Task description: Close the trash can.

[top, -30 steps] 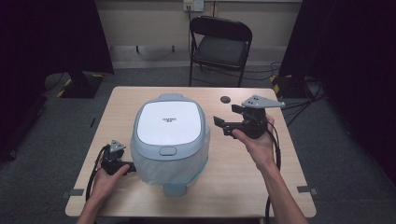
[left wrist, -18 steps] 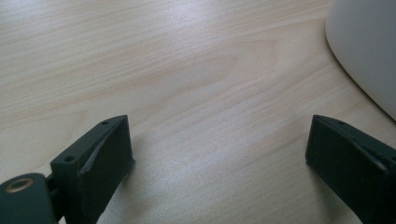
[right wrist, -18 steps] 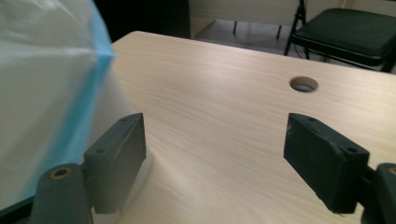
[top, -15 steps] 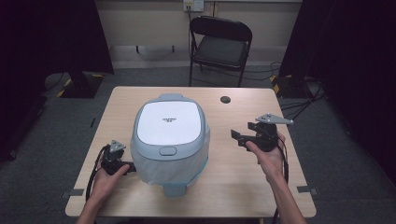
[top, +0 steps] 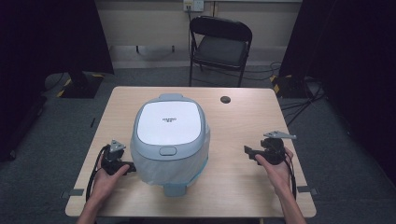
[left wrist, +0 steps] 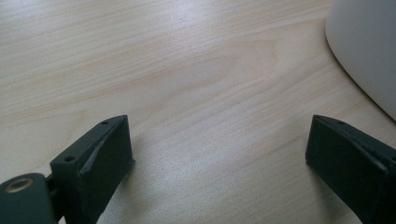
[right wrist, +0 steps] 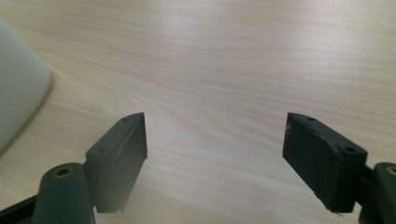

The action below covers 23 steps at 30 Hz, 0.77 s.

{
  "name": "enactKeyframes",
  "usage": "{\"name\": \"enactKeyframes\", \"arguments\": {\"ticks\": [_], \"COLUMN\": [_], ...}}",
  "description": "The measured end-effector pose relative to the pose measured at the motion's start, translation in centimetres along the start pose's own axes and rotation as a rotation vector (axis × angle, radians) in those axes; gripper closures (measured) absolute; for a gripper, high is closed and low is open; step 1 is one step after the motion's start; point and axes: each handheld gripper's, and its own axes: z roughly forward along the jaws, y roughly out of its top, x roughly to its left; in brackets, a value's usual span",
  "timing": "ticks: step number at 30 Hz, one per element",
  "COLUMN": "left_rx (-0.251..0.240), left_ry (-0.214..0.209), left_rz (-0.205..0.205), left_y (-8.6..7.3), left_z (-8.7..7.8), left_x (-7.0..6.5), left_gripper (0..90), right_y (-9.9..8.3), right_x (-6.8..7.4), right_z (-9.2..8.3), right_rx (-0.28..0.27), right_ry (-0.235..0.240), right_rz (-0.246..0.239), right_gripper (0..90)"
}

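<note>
Jaws on our left gripper (left wrist: pixel 219 158) stand wide apart with nothing between them but bare wood; we hold nothing there. In the left gripper view the white curved wall of the rice cooker (left wrist: pixel 369 46) rises just beyond and to the right of the right-hand jaw, near it but not touching. From the high view, our left gripper (top: pixel 130 166) lies low on the table (top: pixel 243 126), its tips pointing toward the cooker's lower left flank and sitting just beside it, with our left hand (top: pixel 108 179) wrapped around the grip.

Our right gripper (right wrist: pixel 215 154) is likewise spread wide, jaws empty, with only the table's grain under them. In the right gripper view a blurred white edge of the cooker (right wrist: pixel 18 102) shows off to the left of the left-hand jaw, farther off than on the other side. In the high view the right gripper (top: pixel 247 151) rests near the table's right edge, pointing leftward at the cooker (top: pixel 170 123), with a clear stretch of bare wood between them; our right hand (top: pixel 275 168) holds it from behind.

The cooker sits between the two grippers, lid down, its front latch facing us.

Beyond it, a small dark round spot (top: pixel 225 99) lies on the far part of the table, and a black folding chair (top: pixel 219 46) stands behind the table.
</note>
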Motion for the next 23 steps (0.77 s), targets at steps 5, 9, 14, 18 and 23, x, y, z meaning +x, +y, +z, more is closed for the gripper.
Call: {"name": "enactKeyframes", "arguments": {"ticks": [5,9,14,18,23], "left_rx": [-0.003,-0.001,-0.002,-0.001,-0.001], "left_ry": [-0.006,-0.006,-0.006,-0.006,-0.006], "left_rz": [-0.004,0.003,-0.001,0.002,0.003], "left_y": [-0.1,-0.1,-0.1,-0.1,-0.1], "left_z": [0.0,-0.1,-0.1,-0.1,-0.1], "left_x": [0.0,0.0,0.0,0.0,0.0], "left_gripper": [6.6,6.4,6.4,6.4,6.4], "right_y": [-1.6,-2.8,-3.4,-4.0,-4.2], "right_x": [-1.4,-2.0,-2.2,-1.9,-1.9], "right_z": [1.0,1.8,2.6,3.0,3.0], "right_rx": [0.052,0.096,0.126,0.072,0.057], "right_ry": [-0.042,-0.081,-0.124,-0.149,-0.152], "right_rz": [0.003,-0.018,-0.027,-0.027,-0.026], "right_gripper": [22.9,22.0,19.5,15.4,15.4]}}
